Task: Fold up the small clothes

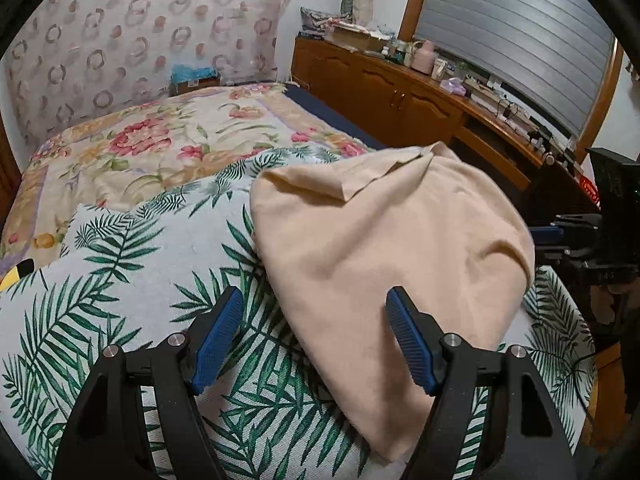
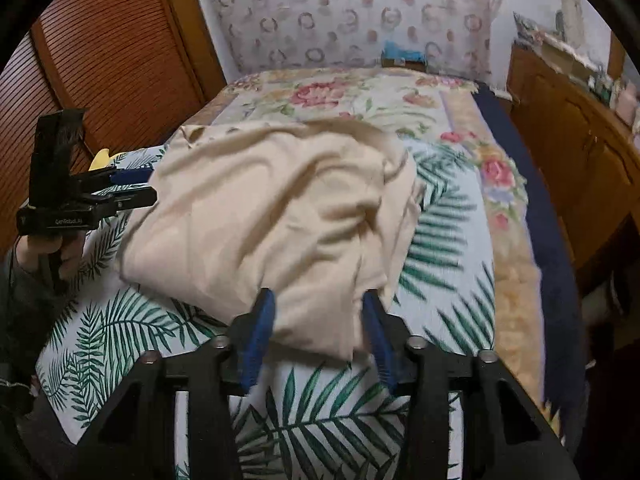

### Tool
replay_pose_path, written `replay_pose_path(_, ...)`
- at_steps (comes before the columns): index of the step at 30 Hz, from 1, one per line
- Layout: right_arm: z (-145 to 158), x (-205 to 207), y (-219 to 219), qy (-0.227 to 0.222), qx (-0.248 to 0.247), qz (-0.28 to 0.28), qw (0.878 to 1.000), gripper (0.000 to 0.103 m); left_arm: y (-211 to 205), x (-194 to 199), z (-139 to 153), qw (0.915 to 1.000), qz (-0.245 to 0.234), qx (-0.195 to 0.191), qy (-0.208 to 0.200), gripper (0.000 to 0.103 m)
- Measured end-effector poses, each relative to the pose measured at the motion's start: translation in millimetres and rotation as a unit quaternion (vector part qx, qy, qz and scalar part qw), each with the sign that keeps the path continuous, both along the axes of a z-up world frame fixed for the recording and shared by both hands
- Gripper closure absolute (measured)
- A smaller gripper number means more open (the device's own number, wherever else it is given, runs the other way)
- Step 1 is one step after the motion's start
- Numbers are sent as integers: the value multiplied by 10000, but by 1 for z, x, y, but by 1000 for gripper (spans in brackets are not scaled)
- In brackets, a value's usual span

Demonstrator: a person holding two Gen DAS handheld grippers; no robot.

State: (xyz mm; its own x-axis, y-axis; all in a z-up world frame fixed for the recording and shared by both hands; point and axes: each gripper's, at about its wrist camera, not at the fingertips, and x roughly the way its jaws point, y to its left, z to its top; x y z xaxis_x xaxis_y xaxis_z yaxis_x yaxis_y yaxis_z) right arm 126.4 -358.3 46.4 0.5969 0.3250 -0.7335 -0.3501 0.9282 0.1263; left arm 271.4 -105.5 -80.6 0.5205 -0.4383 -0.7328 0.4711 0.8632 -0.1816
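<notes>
A beige garment [image 1: 384, 240] lies loosely folded on a palm-leaf cloth [image 1: 132, 280] on the bed; it also shows in the right wrist view [image 2: 264, 208]. My left gripper [image 1: 316, 332] is open and empty, its fingers straddling the garment's near left edge just above it. My right gripper [image 2: 316, 320] is open, with the garment's near corner lying between its blue pads [image 2: 260, 332], not clamped. The left gripper shows at the garment's left edge in the right wrist view [image 2: 132, 186]. The right gripper shows at the garment's right edge in the left wrist view [image 1: 552, 236].
A floral bedspread [image 1: 152, 148] covers the far bed up to a patterned headboard [image 1: 132, 28]. A wooden dresser [image 1: 400, 92] with clutter stands right of the bed. A slatted wooden door [image 2: 100, 60] is on the left. A yellow object [image 2: 100, 160] lies at the bed's left edge.
</notes>
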Motion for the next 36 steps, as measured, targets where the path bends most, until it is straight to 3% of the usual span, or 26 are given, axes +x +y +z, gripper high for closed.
replay_pose_path(4, -1, 9, -6, 108, 335, 195, 9992, 97, -1, 2, -7, 9999, 52, 124, 86, 28)
replay_pose_path(8, 12, 3, -11, -234, 65, 140, 9996, 100, -4, 3, -14, 9994, 102, 319, 100, 30)
replay_pose_path(12, 37, -9, -32, -751, -317, -428, 9958, 100, -7, 0, -14, 9988, 89, 484, -40, 31)
replay_pose_path(18, 23, 9, -39, -398, -323, -559, 9971, 100, -4, 1, -13, 9992, 123, 393, -1, 31)
replay_pose_path(20, 27, 11, -40, -467, -254, -595, 9968, 92, -2, 3, -12, 9993, 169, 336, 19, 31)
replay_pose_path(25, 26, 25, -25, -761, -203, -668, 9947, 38, 5, 16, 4, 9994, 327, 111, 2, 31)
replay_pose_path(27, 15, 37, -16, -686, -127, -592, 9958, 33, 4, 24, 6, 9994, 321, 89, 15, 31)
replay_pose_path(36, -22, 102, -18, -28, 194, -665, 9976, 32, -6, 61, -4, 9989, 377, 162, 221, 31)
